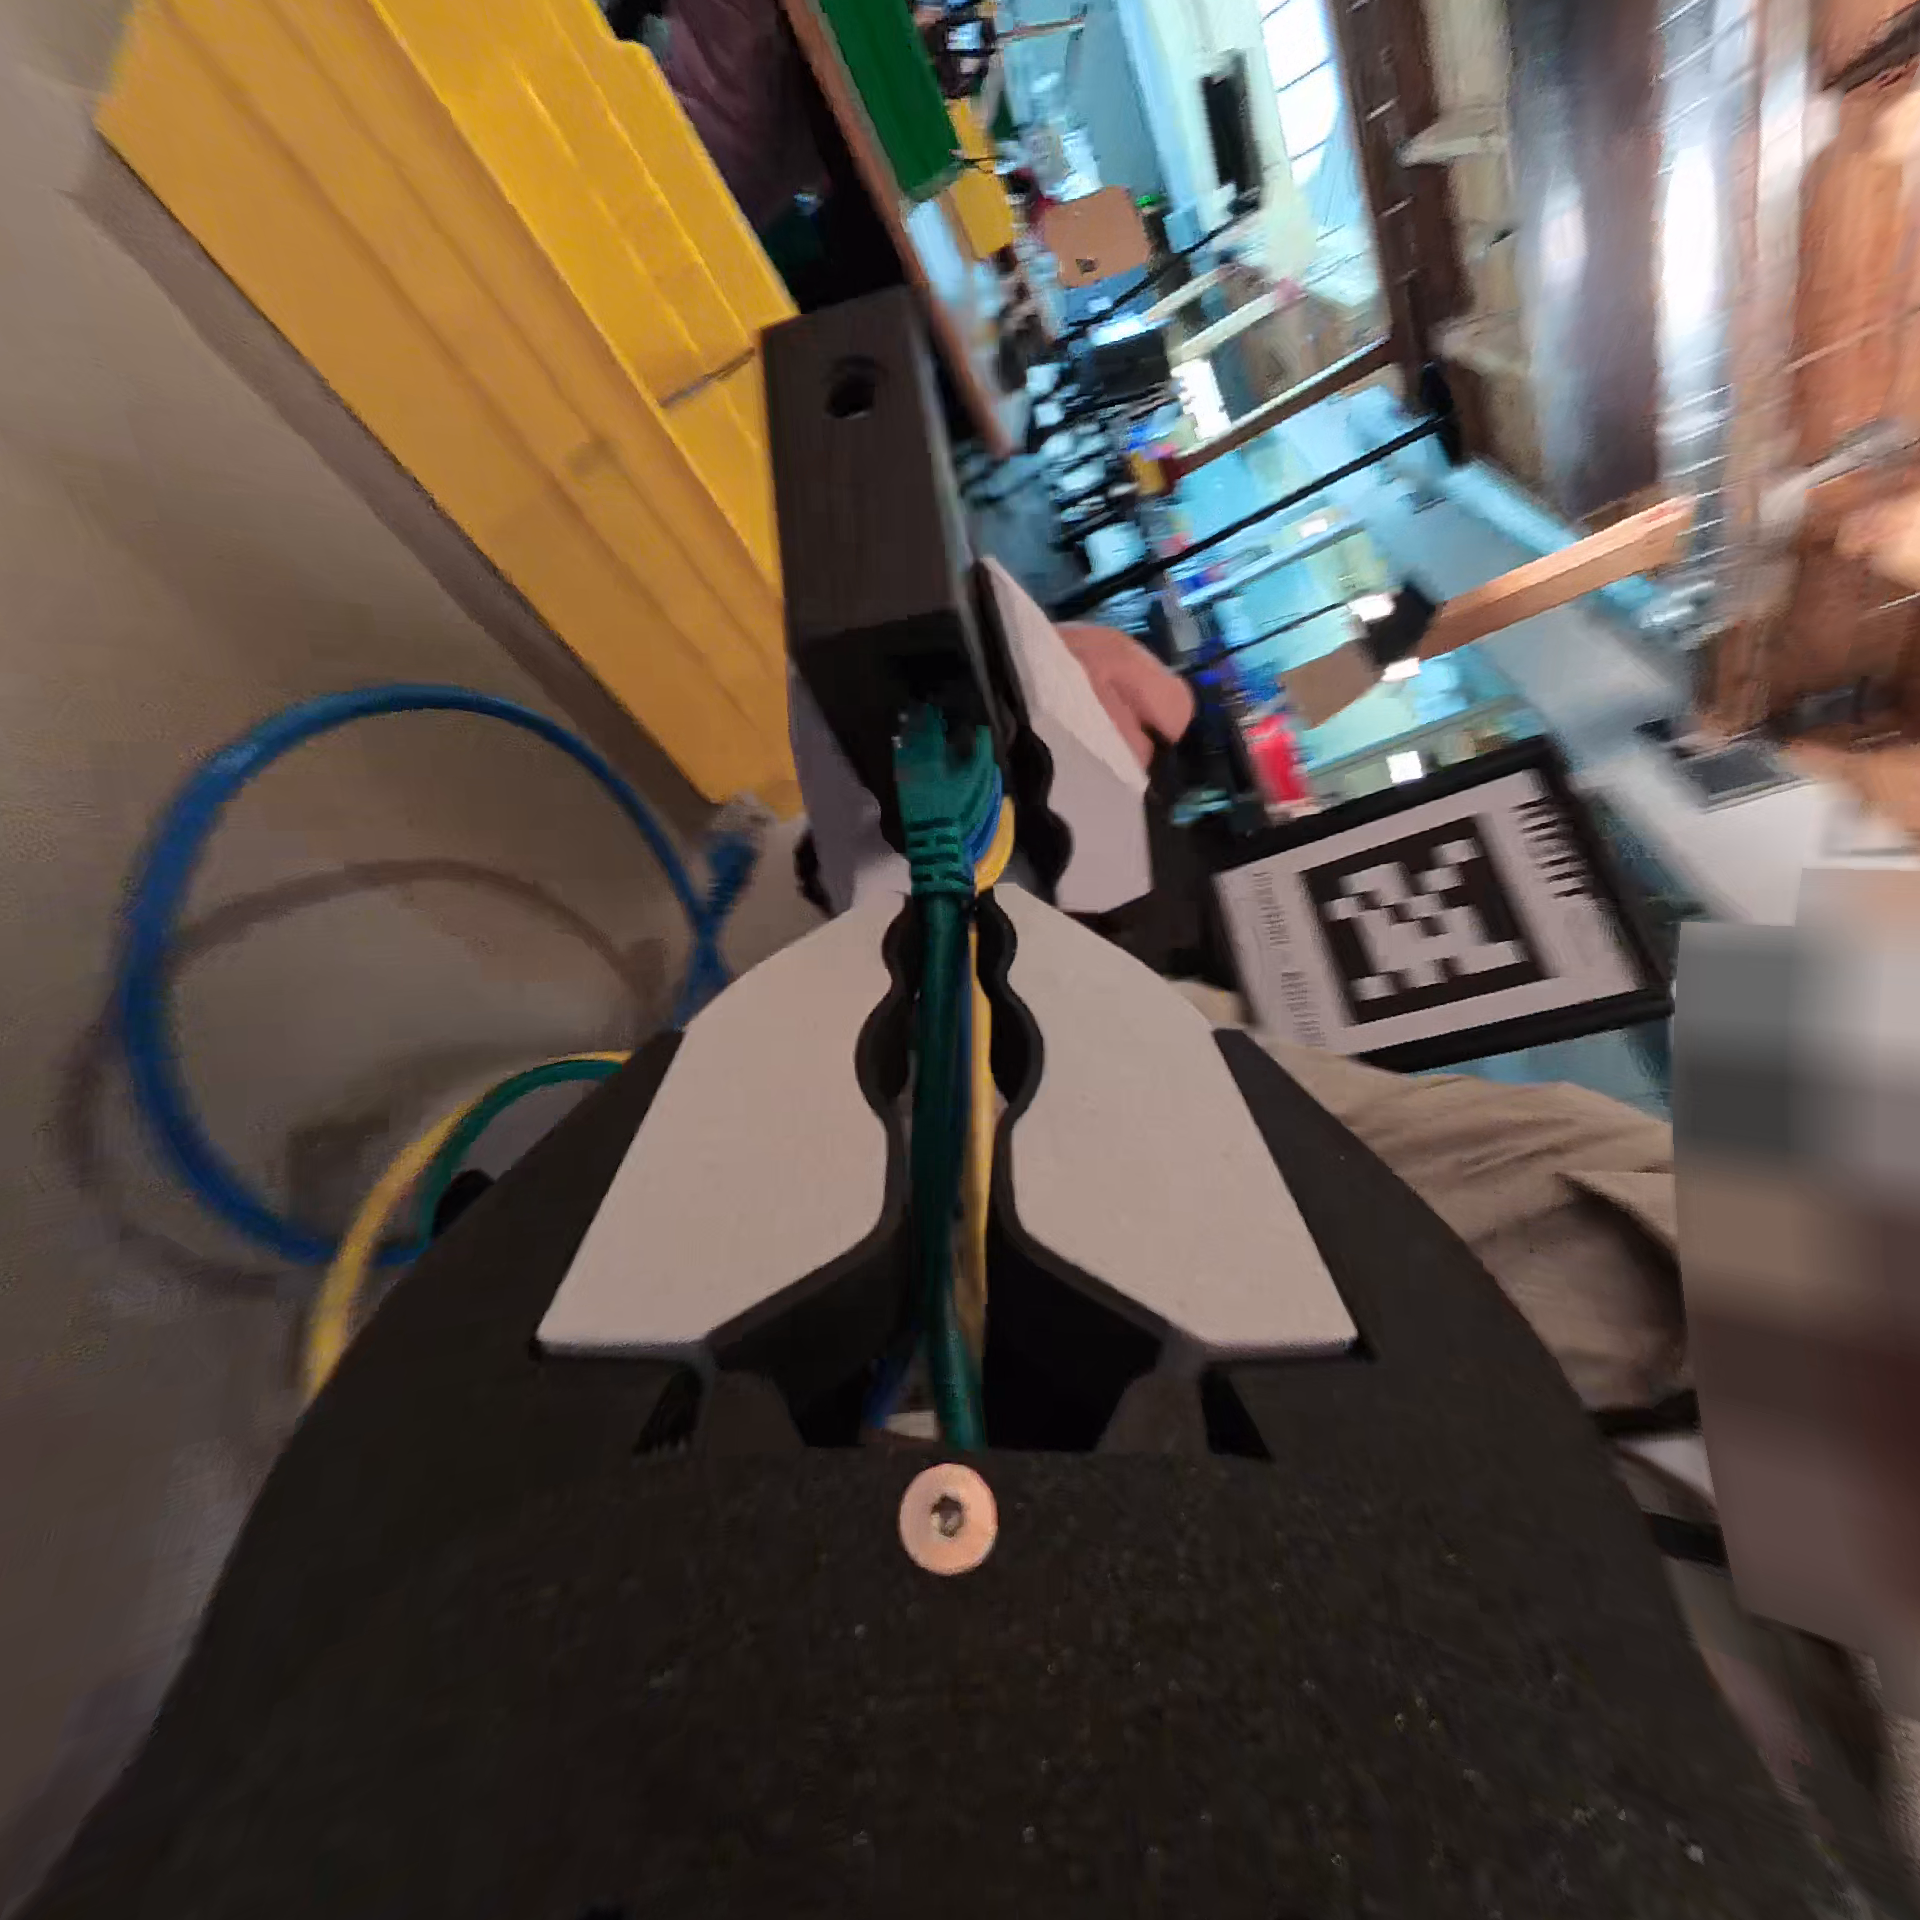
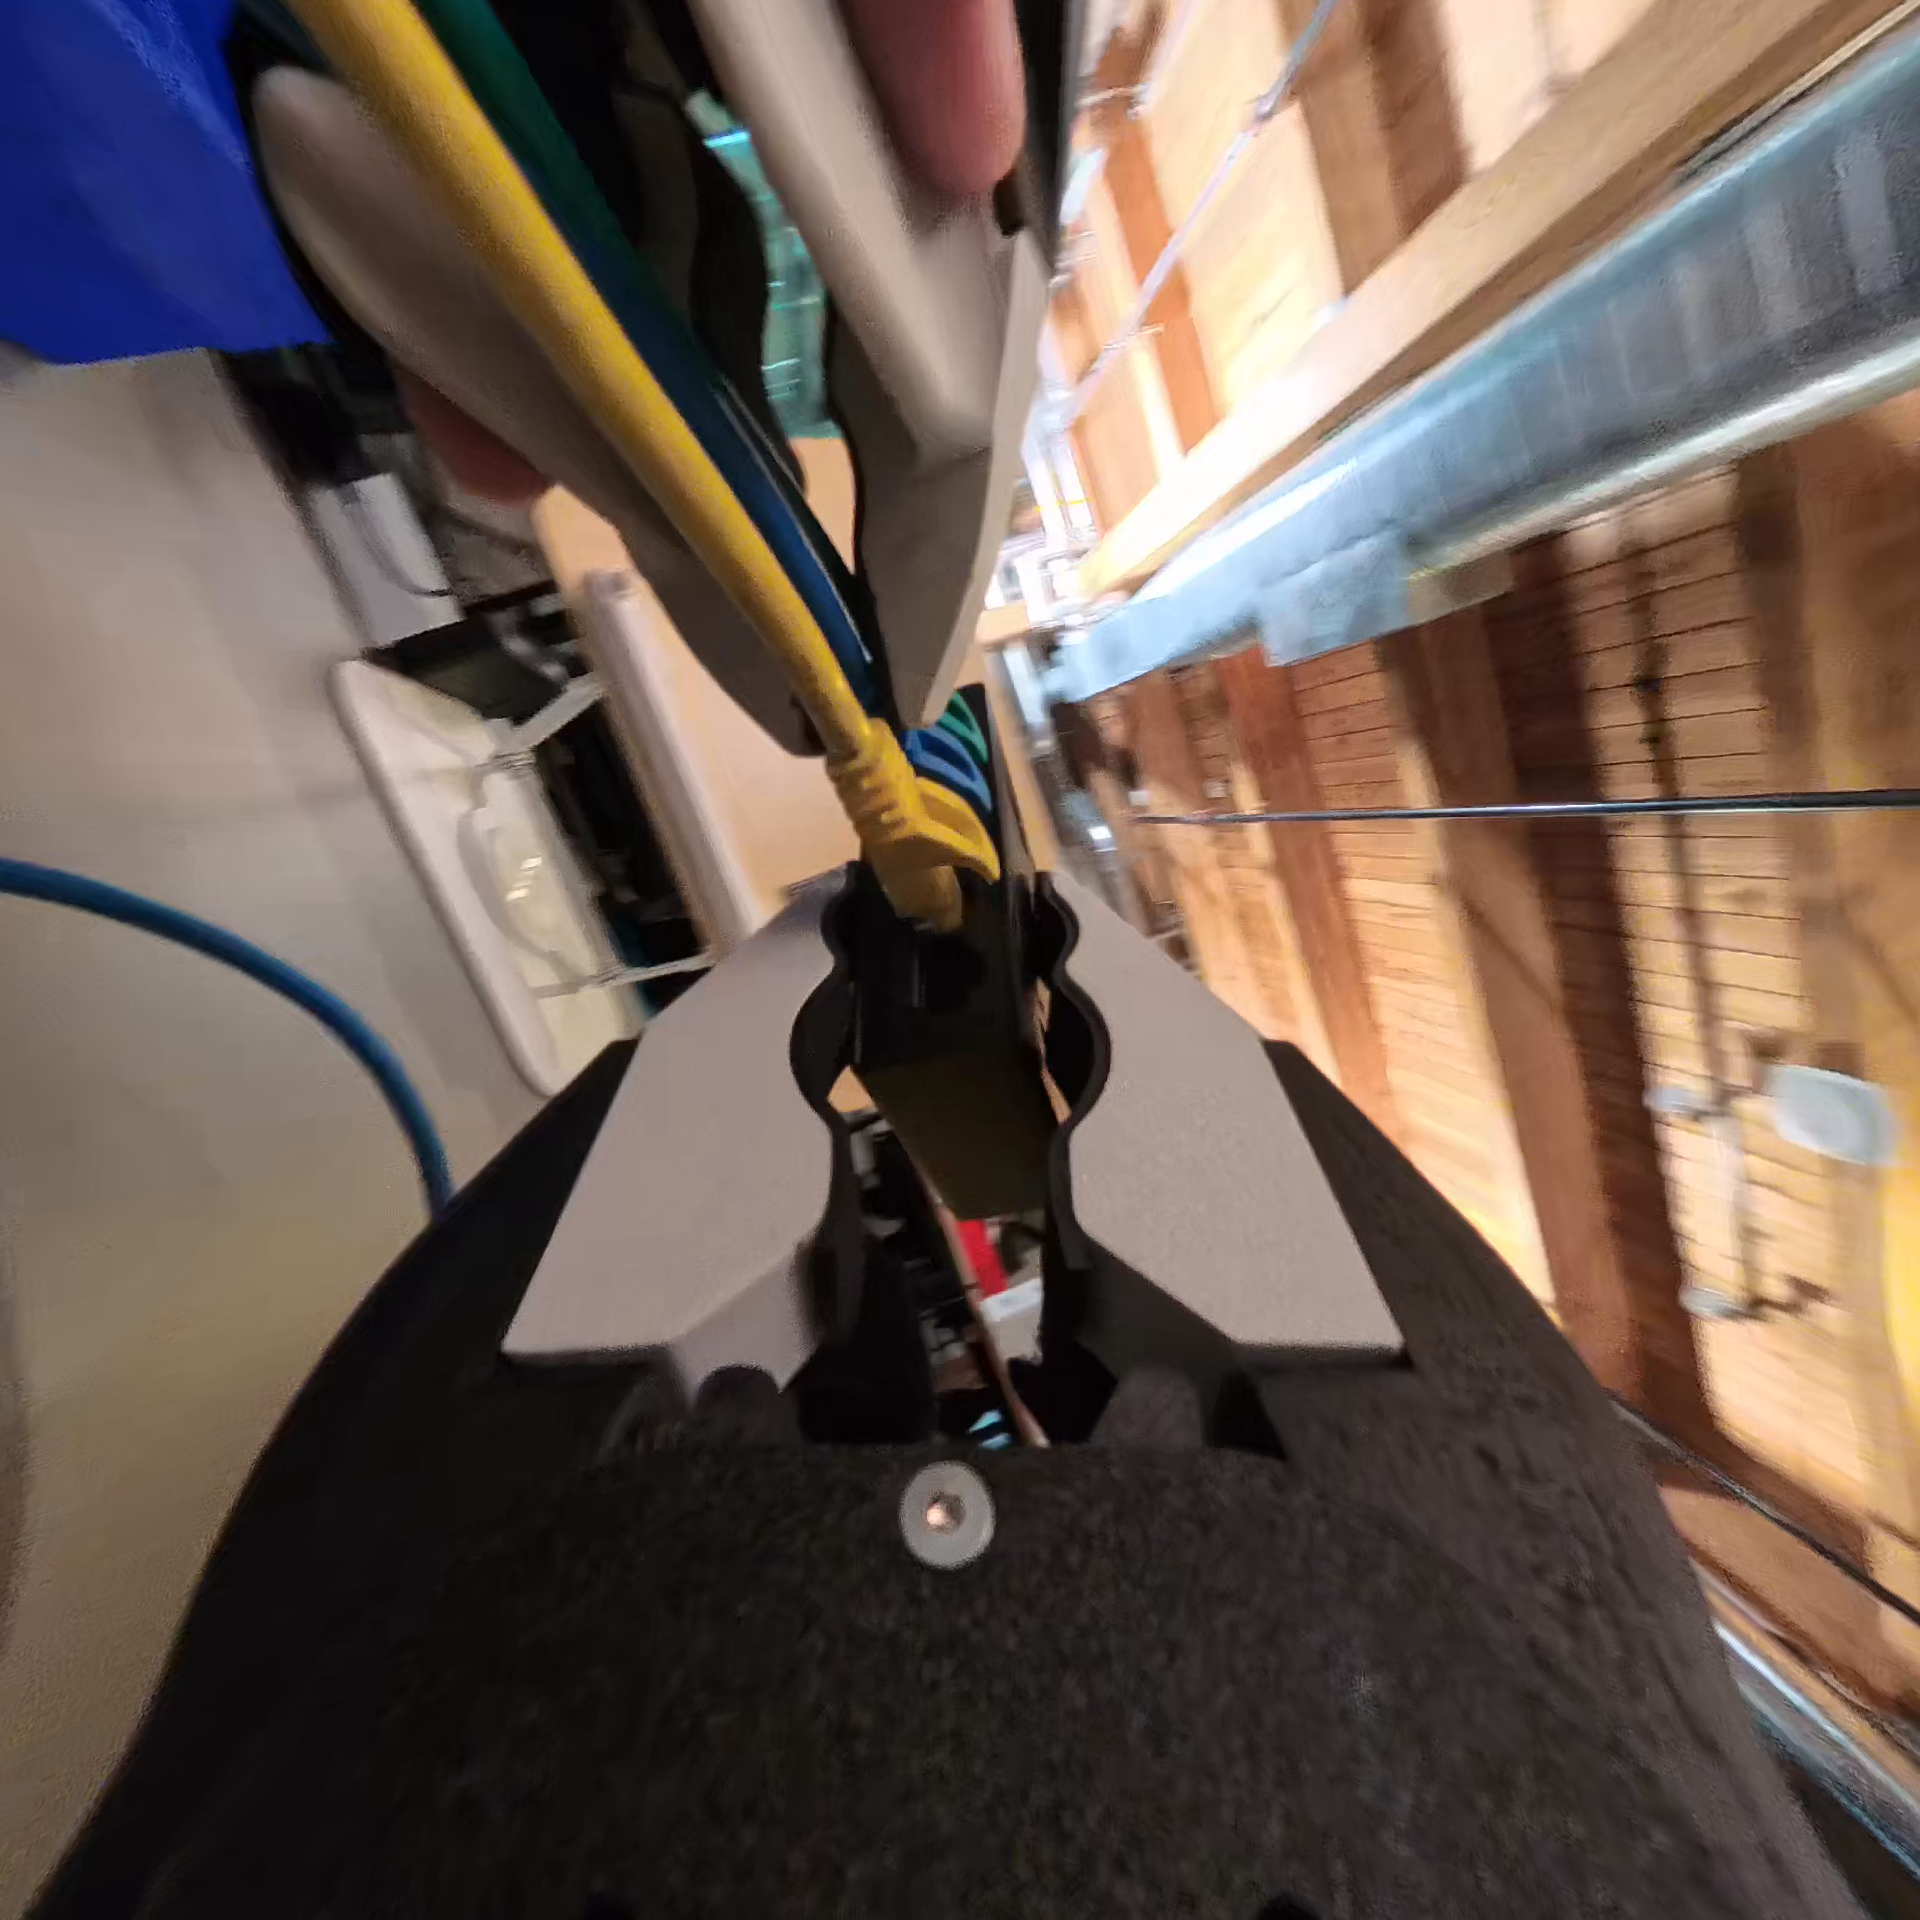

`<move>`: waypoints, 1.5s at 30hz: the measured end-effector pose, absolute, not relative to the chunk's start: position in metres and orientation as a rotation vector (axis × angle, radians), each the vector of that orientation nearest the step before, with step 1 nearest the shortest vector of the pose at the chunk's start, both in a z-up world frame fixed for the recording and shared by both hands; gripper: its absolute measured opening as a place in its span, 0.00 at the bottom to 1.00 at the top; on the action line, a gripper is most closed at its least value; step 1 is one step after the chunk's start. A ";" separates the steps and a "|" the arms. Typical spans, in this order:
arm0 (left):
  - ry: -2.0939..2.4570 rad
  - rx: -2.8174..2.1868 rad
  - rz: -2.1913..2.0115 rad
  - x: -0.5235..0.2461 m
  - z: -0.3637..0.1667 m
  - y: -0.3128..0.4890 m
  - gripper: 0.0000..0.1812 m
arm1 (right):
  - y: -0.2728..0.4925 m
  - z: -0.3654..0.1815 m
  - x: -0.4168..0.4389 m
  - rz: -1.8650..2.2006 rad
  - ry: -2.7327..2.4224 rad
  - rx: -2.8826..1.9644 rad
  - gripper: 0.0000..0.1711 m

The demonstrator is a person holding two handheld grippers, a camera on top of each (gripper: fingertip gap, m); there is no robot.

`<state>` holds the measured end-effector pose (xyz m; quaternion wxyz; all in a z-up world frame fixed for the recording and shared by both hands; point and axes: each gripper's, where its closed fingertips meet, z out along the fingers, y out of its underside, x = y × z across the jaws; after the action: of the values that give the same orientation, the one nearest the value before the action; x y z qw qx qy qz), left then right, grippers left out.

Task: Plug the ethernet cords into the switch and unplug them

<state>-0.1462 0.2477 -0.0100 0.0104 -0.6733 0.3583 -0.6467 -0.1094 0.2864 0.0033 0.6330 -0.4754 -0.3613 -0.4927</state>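
Note:
My right gripper (image 2: 940, 925) is shut on the black switch (image 2: 935, 1049) and holds it off the table. My left gripper (image 1: 951, 914) is shut on a bundle of green (image 1: 940, 1091), yellow and blue cords just behind their plugs. The green plug (image 1: 935, 769) sits at the port end of the switch (image 1: 862, 499). In the right wrist view the yellow plug (image 2: 909, 831) enters the switch, with the blue plug (image 2: 935, 753) and the green plug (image 2: 966, 727) beside it. How deep they sit is hidden. The right gripper's fingers (image 1: 1081, 727) show beside the switch.
A second blue cord (image 1: 166, 935) lies in a loop on the beige table, its free plug (image 1: 732, 862) near the switch. A yellow bin (image 1: 468, 312) stands behind. A framed black-and-white marker board (image 1: 1423, 925) is at right. A white tray (image 2: 478, 862) sits on the table. About 5 cm separates my left fingertips from my right.

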 end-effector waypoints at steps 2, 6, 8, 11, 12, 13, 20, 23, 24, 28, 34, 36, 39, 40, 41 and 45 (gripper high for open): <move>1.200 -2.059 -1.746 -0.150 -0.022 0.261 0.09 | 0.297 -0.018 -0.106 -1.016 -0.866 -1.228 0.18; 1.194 -1.733 -1.317 -0.169 0.000 0.277 0.17 | 0.314 -0.077 -0.106 -0.626 -0.909 -1.533 0.18; 1.233 -1.548 -1.167 -0.178 0.009 0.263 0.19 | 0.318 -0.099 -0.111 -0.492 -0.924 -1.586 0.18; 1.348 -1.277 -0.962 -0.182 0.010 0.237 0.19 | 0.321 -0.116 -0.116 -0.485 -0.946 -1.558 0.18; 1.402 -1.241 -0.897 -0.182 0.003 0.231 0.18 | 0.321 -0.121 -0.120 -0.486 -0.956 -1.543 0.18; 1.474 -1.247 -0.832 -0.182 -0.008 0.228 0.18 | 0.320 -0.125 -0.123 -0.495 -0.966 -1.529 0.18; 1.751 -1.379 -0.465 -0.165 -0.063 0.251 0.23 | 0.317 -0.128 -0.143 -0.649 -1.071 -1.450 0.18; 1.882 -1.391 -0.307 -0.157 -0.088 0.256 0.24 | 0.317 -0.132 -0.143 -0.689 -1.089 -1.463 0.18; 1.912 -1.391 -0.246 -0.157 -0.095 0.260 0.24 | 0.317 -0.132 -0.142 -0.697 -1.084 -1.466 0.18; 1.974 -1.364 -0.103 -0.157 -0.114 0.269 0.19 | 0.318 -0.136 -0.138 -0.696 -1.084 -1.501 0.18; 1.967 -1.206 0.012 -0.154 -0.127 0.273 0.13 | 0.319 -0.139 -0.139 -0.728 -1.107 -1.506 0.19; 1.946 -1.158 0.022 -0.153 -0.129 0.275 0.13 | 0.320 -0.140 -0.138 -0.734 -1.109 -1.512 0.19; 1.930 -1.097 0.065 -0.151 -0.132 0.275 0.12 | 0.321 -0.141 -0.136 -0.748 -1.109 -1.520 0.19; 1.922 -1.082 0.082 -0.150 -0.132 0.276 0.12 | 0.321 -0.141 -0.136 -0.751 -1.109 -1.524 0.19; 1.913 -1.076 0.096 -0.150 -0.133 0.277 0.12 | 0.322 -0.142 -0.135 -0.751 -1.109 -1.527 0.19; 1.862 -1.096 0.114 -0.148 -0.134 0.282 0.10 | 0.322 -0.142 -0.132 -0.778 -1.115 -1.530 0.19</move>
<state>-0.1479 0.2816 -0.1338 0.4696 -0.4473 0.7597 0.0464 -0.1325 0.3223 -0.1423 0.5207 -0.6382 -0.4650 -0.3244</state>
